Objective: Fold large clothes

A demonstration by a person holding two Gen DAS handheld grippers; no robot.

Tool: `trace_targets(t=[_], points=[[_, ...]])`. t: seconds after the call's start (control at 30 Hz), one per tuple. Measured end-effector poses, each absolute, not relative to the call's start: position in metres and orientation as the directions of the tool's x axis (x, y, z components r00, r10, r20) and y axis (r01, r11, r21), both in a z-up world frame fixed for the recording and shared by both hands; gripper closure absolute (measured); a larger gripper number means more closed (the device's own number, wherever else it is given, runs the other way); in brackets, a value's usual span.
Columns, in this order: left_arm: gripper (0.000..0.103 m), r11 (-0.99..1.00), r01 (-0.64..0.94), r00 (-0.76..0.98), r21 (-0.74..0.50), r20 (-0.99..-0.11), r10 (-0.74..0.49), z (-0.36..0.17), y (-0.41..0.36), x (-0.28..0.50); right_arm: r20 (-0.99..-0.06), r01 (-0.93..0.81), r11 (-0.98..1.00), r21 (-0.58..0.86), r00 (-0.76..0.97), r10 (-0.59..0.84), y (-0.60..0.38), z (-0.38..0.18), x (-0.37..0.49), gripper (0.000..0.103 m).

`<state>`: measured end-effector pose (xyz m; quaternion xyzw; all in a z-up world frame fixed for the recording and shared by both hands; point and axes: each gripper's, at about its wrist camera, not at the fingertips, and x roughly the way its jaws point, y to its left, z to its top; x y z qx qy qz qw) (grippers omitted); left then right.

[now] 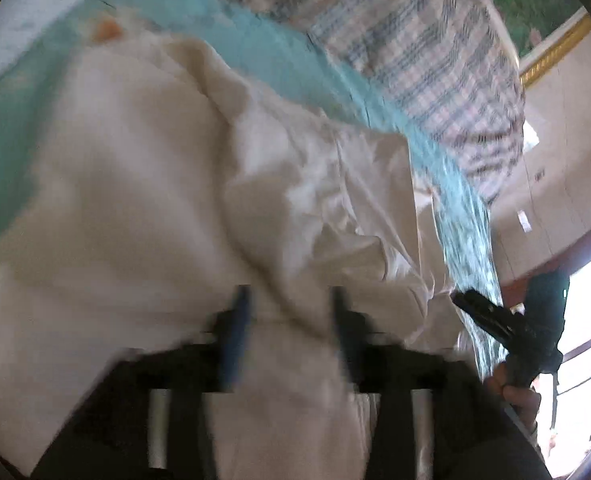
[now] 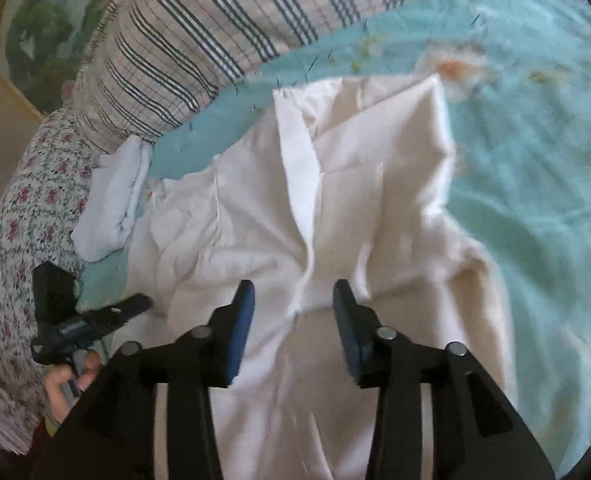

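Bed covered with a turquoise patterned sheet [image 2: 535, 184], orange-and-white flower print near the far part. Lying directly on it: a large cream-white cotton garment [image 2: 295, 208], crumpled, one flap folded over, reaching to the near edge. A plaid checked quilt with dark stripes [image 2: 199, 36] lies bunched along the far side. A small white folded cloth [image 2: 111, 208] lies between quilt and garment, touching the garment's edge.

No lettering can be read (the left gripper [image 2: 91, 320] bears a label, too blurred)
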<state>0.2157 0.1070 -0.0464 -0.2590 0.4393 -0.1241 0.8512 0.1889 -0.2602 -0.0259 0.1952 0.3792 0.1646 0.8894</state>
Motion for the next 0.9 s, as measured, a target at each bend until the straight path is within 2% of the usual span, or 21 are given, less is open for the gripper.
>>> trace_targets(t=[0.07, 0.2, 0.3, 0.43, 0.57, 0.73, 0.9], points=[[0.033, 0.833, -0.063, 0.619, -0.550, -0.676, -0.400, -0.039, 0.128, 0.187, -0.612, -0.127, 0.872, 0.472, 0.664, 0.429, -0.276, -0.025, 0.169, 0.060], [0.025, 0.819, -0.166, 0.656, -0.549, -0.681, -0.324, -0.036, 0.175, 0.119, -0.631, -0.074, 0.890, 0.451, 0.679, 0.376, -0.307, -0.029, 0.125, 0.057], [0.024, 0.825, -0.229, 0.649, -0.516, -0.713, -0.266, -0.039, 0.201, 0.073, -0.654, -0.024, 0.899, 0.438, 0.678, 0.337, -0.322, -0.035, 0.101, 0.050], [0.024, 0.819, -0.275, 0.617, -0.503, -0.746, -0.250, -0.051, 0.227, 0.023, -0.676, 0.033, 0.898, 0.439, 0.670, 0.306, -0.342, -0.046, 0.068, 0.050], [0.024, 0.812, -0.274, 0.578, -0.515, -0.763, -0.289, -0.065, 0.229, -0.001, -0.685, 0.045, 0.880, 0.473, 0.647, 0.335, -0.352, -0.058, 0.045, 0.050], [0.019, 0.813, -0.194, 0.540, -0.549, -0.752, -0.379, -0.078, 0.209, -0.029, -0.672, -0.041, 0.839, 0.542, 0.578, 0.463, -0.341, -0.071, 0.020, 0.050], [0.020, 0.760, -0.116, 0.580, -0.639, -0.665, -0.471, -0.089, 0.173, -0.053, -0.571, -0.134, 0.741, 0.658, 0.553, 0.607, -0.325, -0.088, -0.006, 0.049]])
